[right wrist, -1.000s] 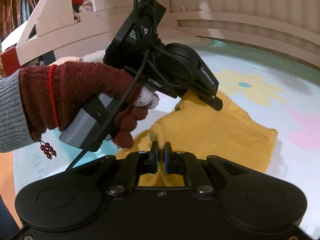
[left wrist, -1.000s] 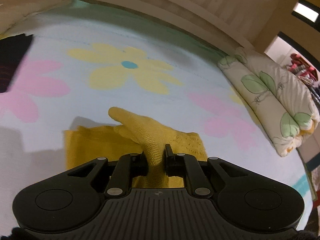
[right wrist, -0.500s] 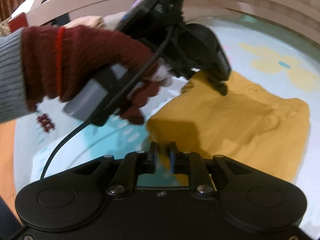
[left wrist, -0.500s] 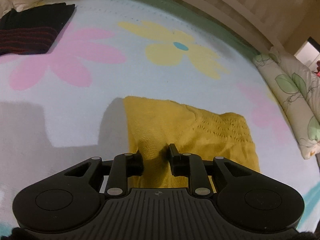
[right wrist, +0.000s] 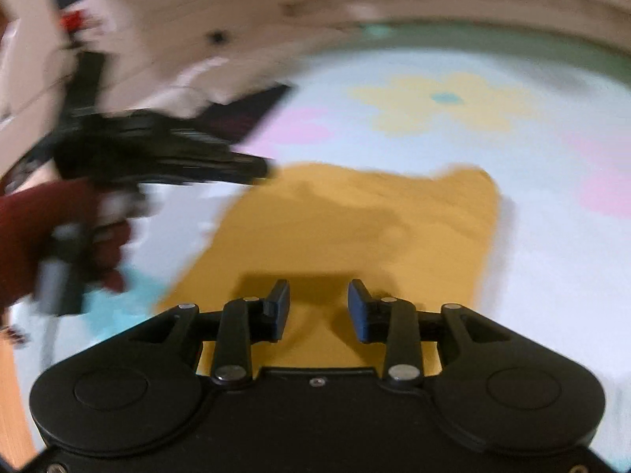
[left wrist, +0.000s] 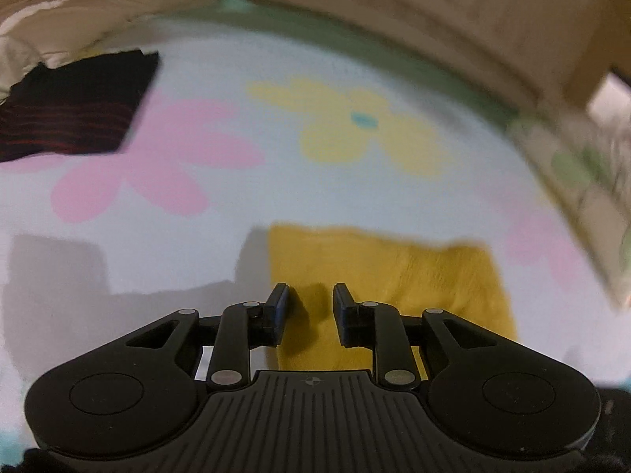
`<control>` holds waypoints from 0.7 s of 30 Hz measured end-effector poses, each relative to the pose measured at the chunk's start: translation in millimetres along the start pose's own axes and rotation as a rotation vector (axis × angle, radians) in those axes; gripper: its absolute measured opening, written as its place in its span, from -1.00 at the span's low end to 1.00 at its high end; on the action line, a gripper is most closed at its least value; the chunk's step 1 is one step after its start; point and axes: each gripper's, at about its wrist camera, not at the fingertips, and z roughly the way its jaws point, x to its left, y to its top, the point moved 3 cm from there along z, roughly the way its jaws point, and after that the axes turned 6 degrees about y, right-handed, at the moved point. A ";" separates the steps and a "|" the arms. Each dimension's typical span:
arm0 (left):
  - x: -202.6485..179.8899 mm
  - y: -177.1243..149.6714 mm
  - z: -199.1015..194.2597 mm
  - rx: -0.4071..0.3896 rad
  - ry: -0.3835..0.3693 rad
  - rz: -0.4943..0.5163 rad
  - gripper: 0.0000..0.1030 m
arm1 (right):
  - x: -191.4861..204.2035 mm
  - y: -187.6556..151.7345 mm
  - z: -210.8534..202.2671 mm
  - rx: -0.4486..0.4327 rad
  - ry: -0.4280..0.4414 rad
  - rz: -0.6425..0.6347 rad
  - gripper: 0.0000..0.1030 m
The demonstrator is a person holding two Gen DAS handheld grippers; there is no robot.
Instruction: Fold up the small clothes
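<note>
A yellow knit garment (left wrist: 390,272) lies folded flat on the flowered sheet (left wrist: 221,205); it also shows in the right wrist view (right wrist: 355,228). My left gripper (left wrist: 309,303) is open and empty, just above the garment's near left edge. My right gripper (right wrist: 318,299) is open and empty above the garment's near edge. In the right wrist view the left gripper (right wrist: 260,167) appears blurred at the left, held by a dark red glove (right wrist: 51,224), its tip at the garment's far left corner.
A black garment with red stripes (left wrist: 75,110) lies folded at the far left of the bed. A leaf-print quilt (left wrist: 583,181) lies along the right side. A wooden bed rail (left wrist: 434,12) curves around the far edge.
Both grippers have opened and let go of the yellow garment, which now lies flat. Both have drawn back a little from it; the views are blurred by motion.
</note>
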 end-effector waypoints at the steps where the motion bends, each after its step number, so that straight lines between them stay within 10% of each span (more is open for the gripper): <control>1: -0.8 -5.1 6.3 0.046 0.020 0.021 -0.51 | -11.6 -3.6 3.2 0.021 -0.008 0.047 -0.19; 6: 12.8 -9.3 3.7 0.070 0.002 -0.044 -0.42 | -31.9 -6.4 -1.9 0.019 0.042 0.166 -0.43; 13: 0.6 -8.7 -28.3 0.011 -0.051 0.022 -0.26 | -18.8 31.9 -22.3 -0.157 0.082 0.067 0.47; 21: -12.4 -42.9 -20.9 0.093 -0.073 0.165 0.04 | -41.5 45.7 23.2 -0.095 0.001 0.078 0.48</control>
